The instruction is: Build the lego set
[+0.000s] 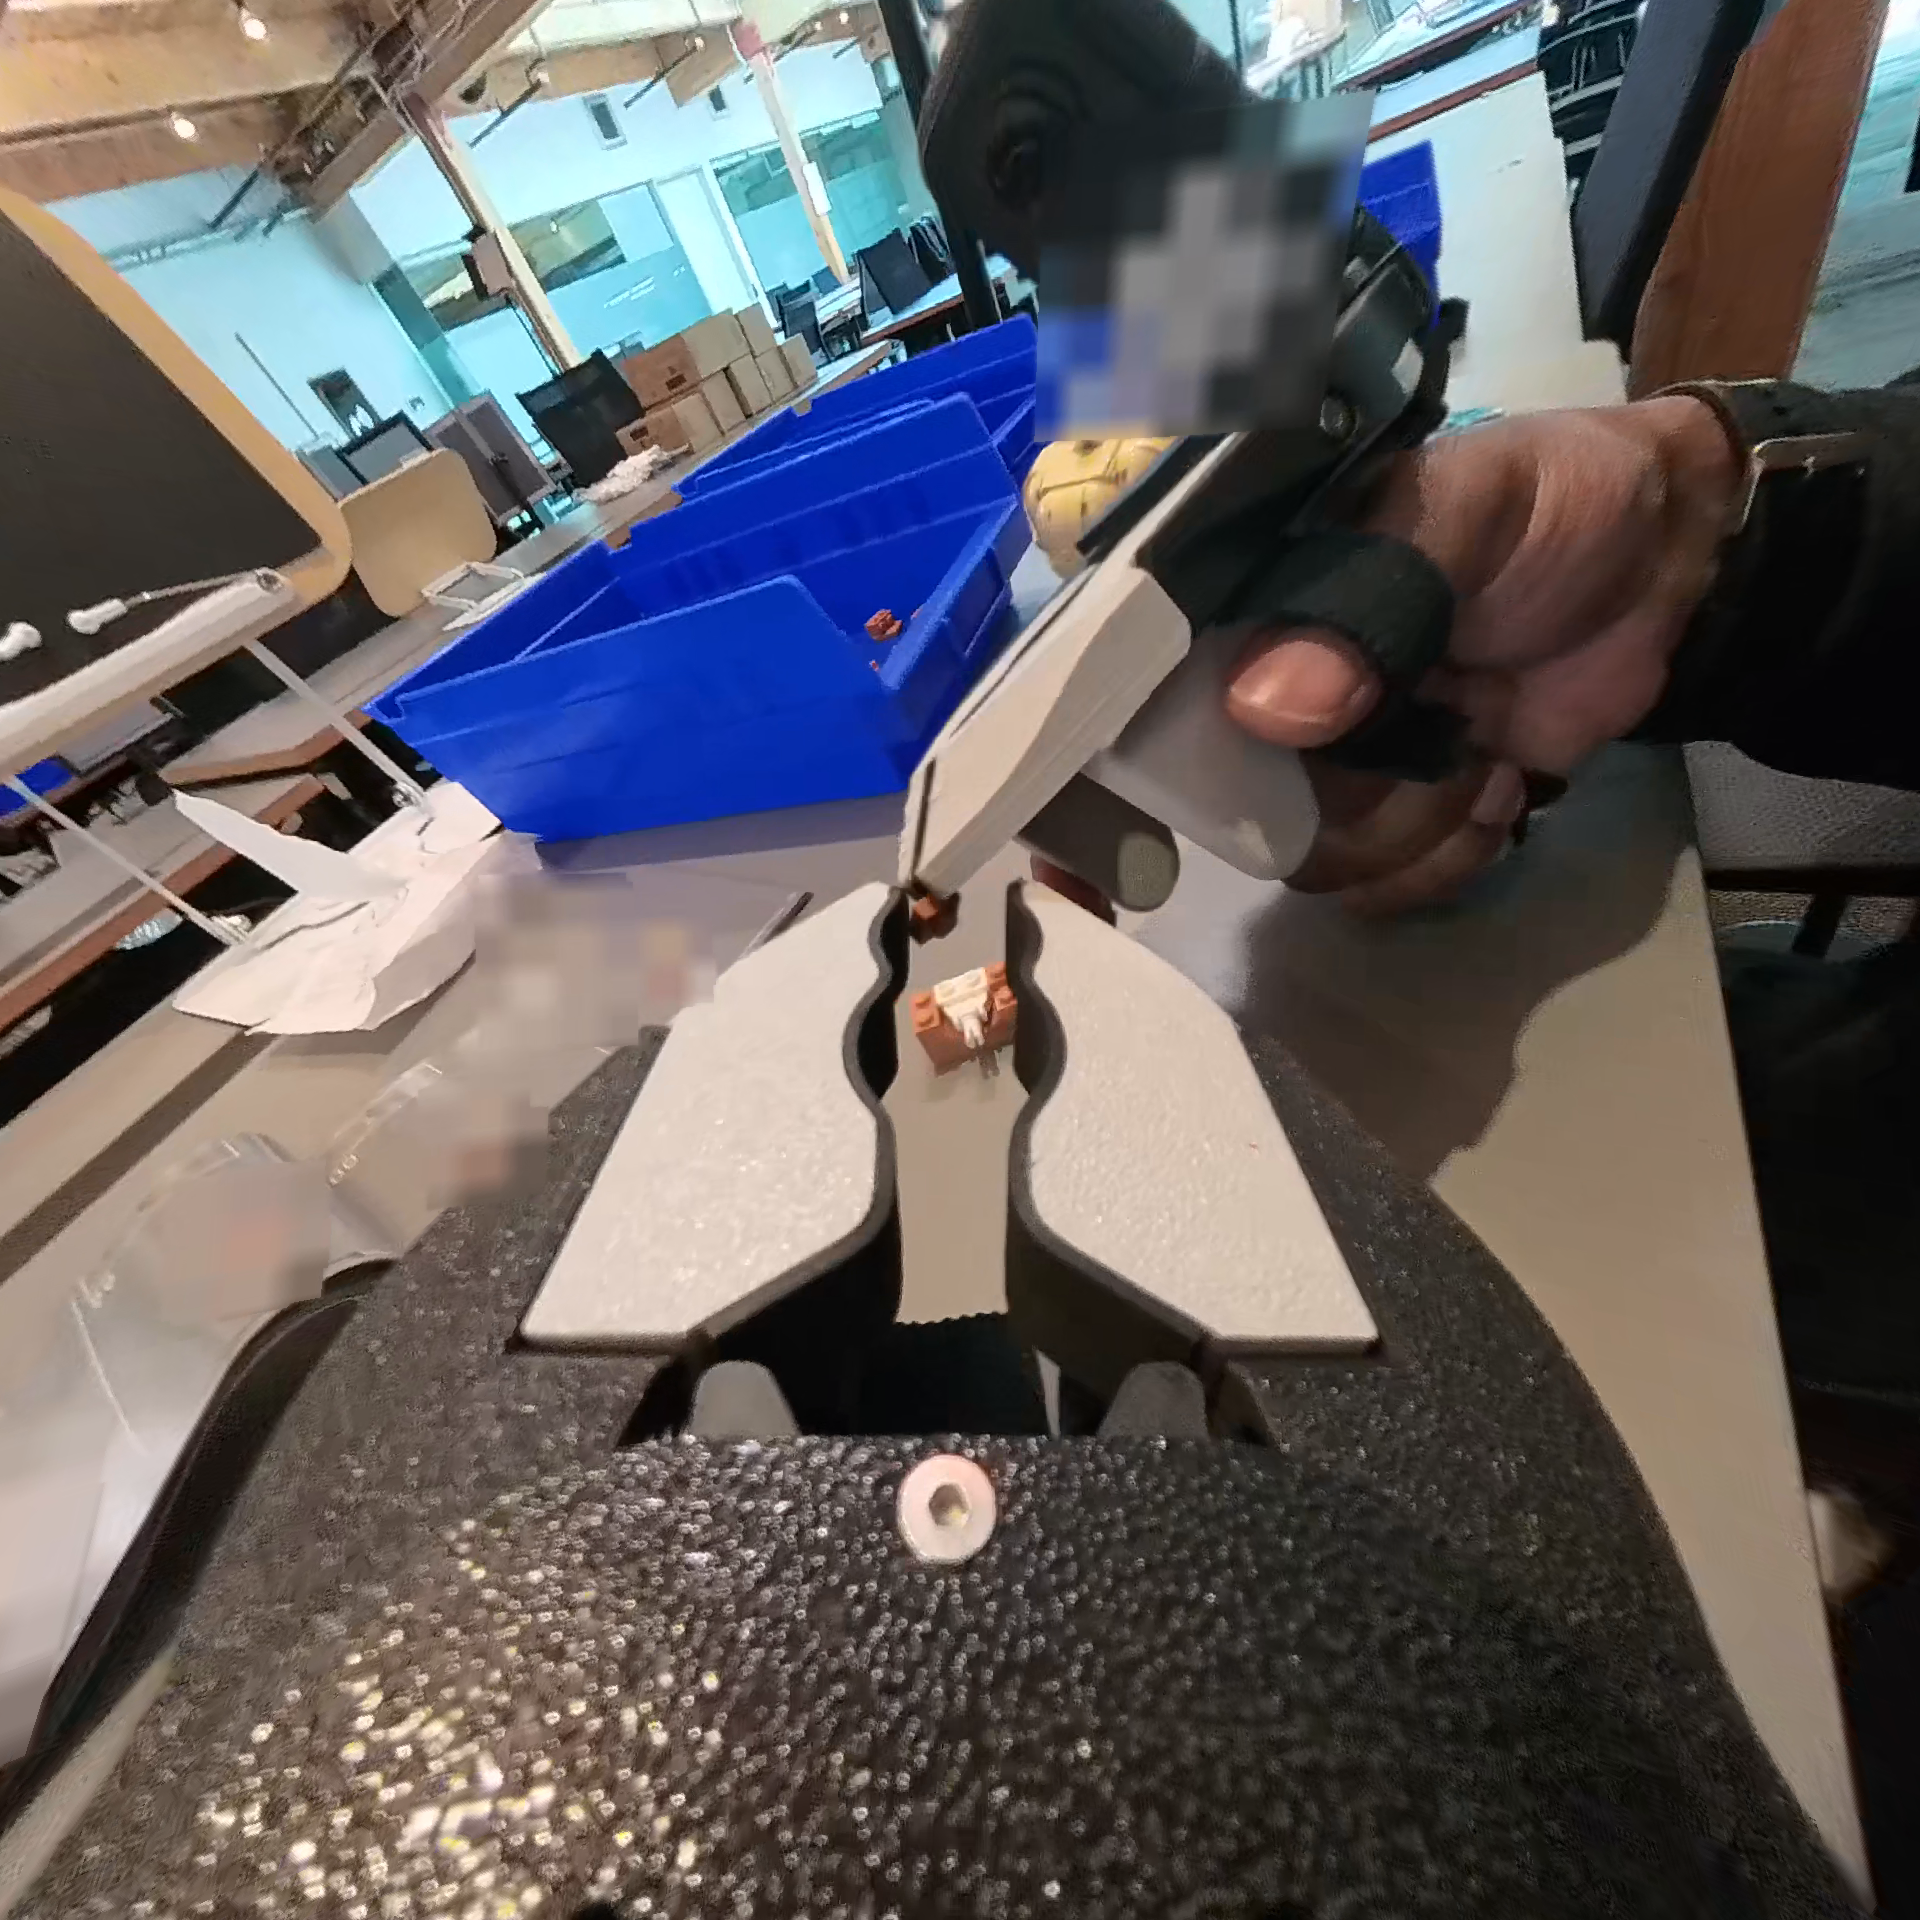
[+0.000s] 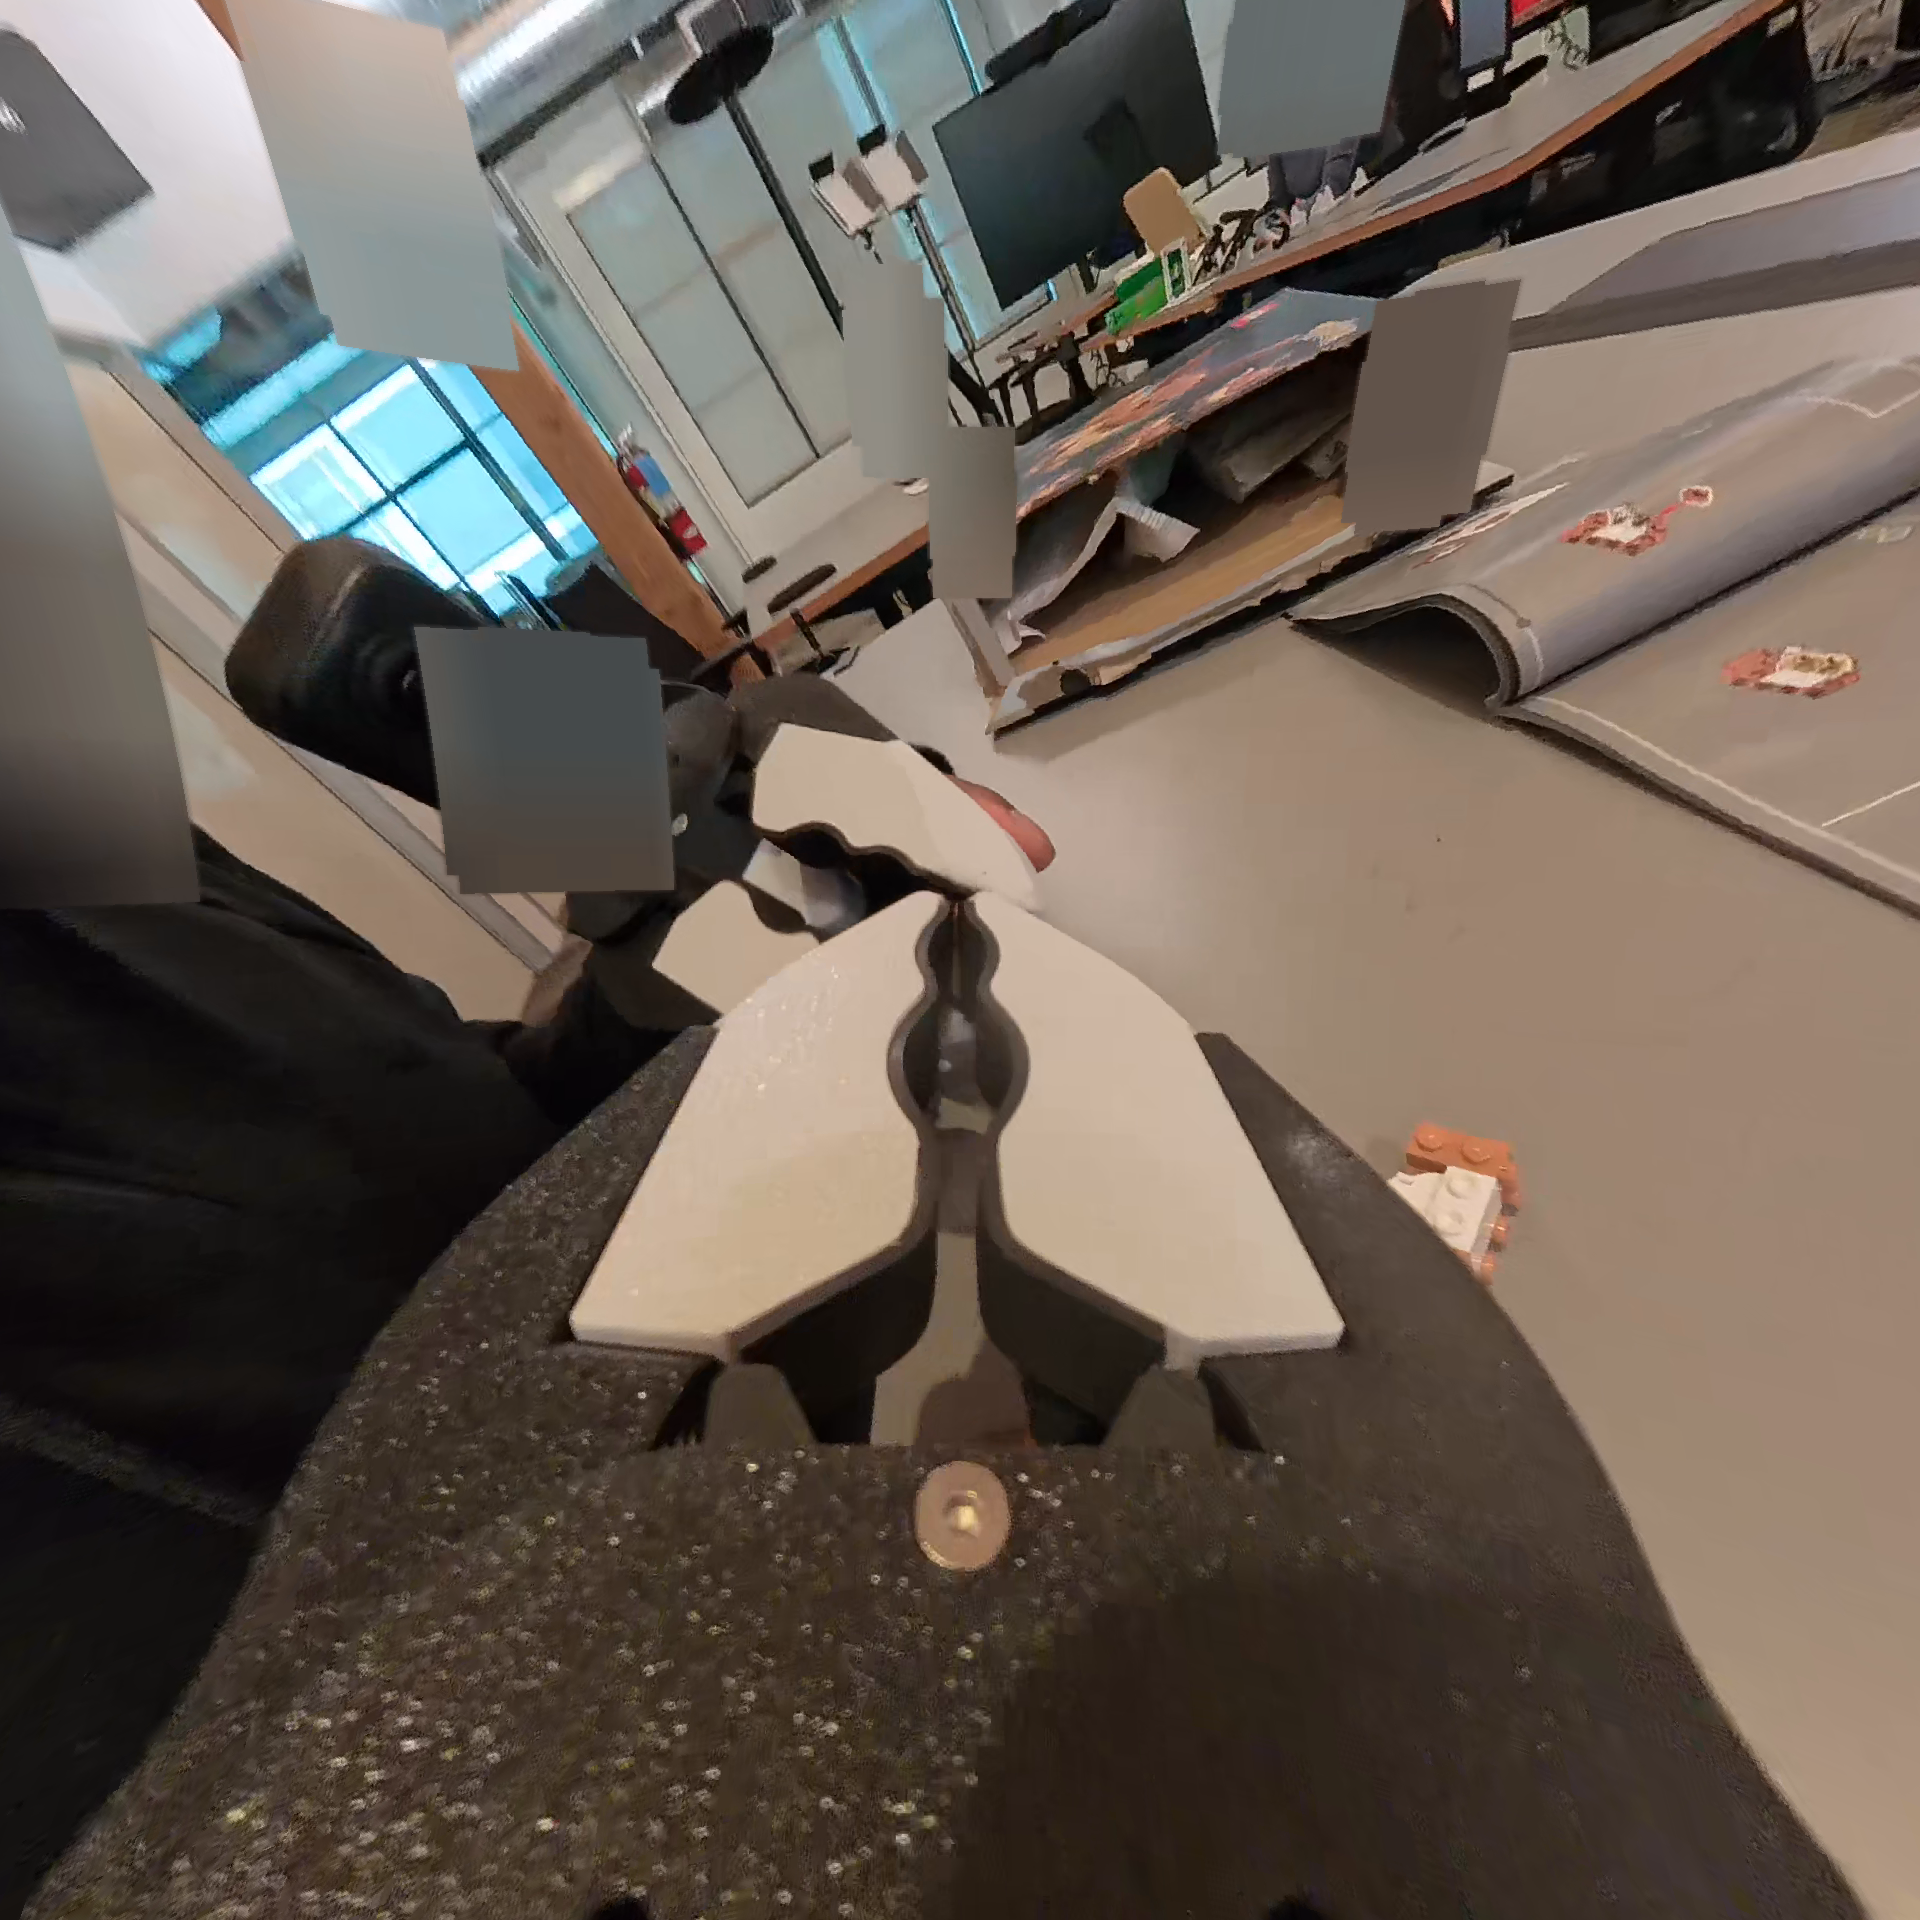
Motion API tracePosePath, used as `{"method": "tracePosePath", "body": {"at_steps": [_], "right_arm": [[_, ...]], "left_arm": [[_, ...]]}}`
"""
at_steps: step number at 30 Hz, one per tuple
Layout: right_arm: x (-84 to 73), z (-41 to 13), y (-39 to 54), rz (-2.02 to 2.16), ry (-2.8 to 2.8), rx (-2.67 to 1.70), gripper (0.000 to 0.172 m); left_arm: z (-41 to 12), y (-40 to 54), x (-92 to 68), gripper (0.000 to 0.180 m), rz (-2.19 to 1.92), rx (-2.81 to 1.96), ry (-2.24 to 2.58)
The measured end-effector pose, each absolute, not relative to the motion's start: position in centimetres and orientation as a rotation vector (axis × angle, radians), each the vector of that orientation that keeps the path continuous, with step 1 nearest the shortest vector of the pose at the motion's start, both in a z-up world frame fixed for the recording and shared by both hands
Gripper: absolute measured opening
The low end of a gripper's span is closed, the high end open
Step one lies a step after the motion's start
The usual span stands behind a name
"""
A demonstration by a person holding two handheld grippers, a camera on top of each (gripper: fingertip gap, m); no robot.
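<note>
The left gripper (image 1: pixel 951 935) points forward and slightly down over the grey tabletop (image 1: pixel 1455 1039), its two grey fingers (image 1: pixel 769 1122) standing a narrow way apart with nothing pressed between them. On the tabletop, seen through that gap, stands a small brown-and-white brick assembly (image 1: pixel 961 1018), apart from both pads. The right gripper (image 1: pixel 920 883) comes in from the upper right of the assembly, tilted steeply downward, with a hand (image 1: pixel 1507 665) wrapped round its grip and a thumb tip showing through a black strap. Its fingertips are closed on a small brown brick (image 1: pixel 930 917), which hangs just above and behind the assembly, close beside the left gripper's left fingertip. In the right wrist view the right gripper (image 2: pixel 958 914) shows its jaws drawn together with only a thin dark seam between them; the brick itself is hardly visible there. The left gripper (image 2: pixel 914 883) lies just beyond those tips, turned sideways, its wavy pad edges apart. The same assembly (image 2: pixel 1460 1195) sits on the tabletop to the right of the right gripper's body. Behind the assembly in the left wrist view stand blue plastic bins (image 1: pixel 727 665), one holding a few brown pieces, and crumpled white paper (image 1: pixel 343 914) lies to their left. An open booklet (image 2: pixel 1714 665) lies far beyond the assembly in the right wrist view.
</note>
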State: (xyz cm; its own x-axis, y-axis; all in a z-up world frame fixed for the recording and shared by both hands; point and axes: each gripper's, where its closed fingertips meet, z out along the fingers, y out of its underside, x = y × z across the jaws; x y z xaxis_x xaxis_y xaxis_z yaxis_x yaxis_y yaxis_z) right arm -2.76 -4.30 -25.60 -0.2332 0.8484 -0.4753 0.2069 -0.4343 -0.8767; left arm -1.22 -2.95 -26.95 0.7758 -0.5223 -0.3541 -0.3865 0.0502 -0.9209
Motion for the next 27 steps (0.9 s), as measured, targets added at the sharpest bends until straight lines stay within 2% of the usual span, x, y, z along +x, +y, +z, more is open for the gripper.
{"method": "tracePosePath", "body": {"at_steps": [10,14,19,27], "right_arm": [[-1.9,-23.7,-4.2,2.003,-1.009,-1.511,0.000],[-0.9,-22.1,-4.5,2.156,-0.853,-1.457,0.000],[0.2,-21.4,-5.1,2.309,-0.748,-1.405,0.000],[0.5,-22.2,-4.5,2.333,-0.604,-1.425,0.000]], "left_arm": [[-26.5,-3.6,-0.2,0.026,0.030,-1.468,0.752],[-25.4,-4.1,0.0,0.026,0.156,-1.382,0.761],[-24.0,-4.8,0.9,0.025,0.059,-1.299,0.690],[-22.8,-5.0,0.4,0.016,0.067,-1.250,0.616]]}}
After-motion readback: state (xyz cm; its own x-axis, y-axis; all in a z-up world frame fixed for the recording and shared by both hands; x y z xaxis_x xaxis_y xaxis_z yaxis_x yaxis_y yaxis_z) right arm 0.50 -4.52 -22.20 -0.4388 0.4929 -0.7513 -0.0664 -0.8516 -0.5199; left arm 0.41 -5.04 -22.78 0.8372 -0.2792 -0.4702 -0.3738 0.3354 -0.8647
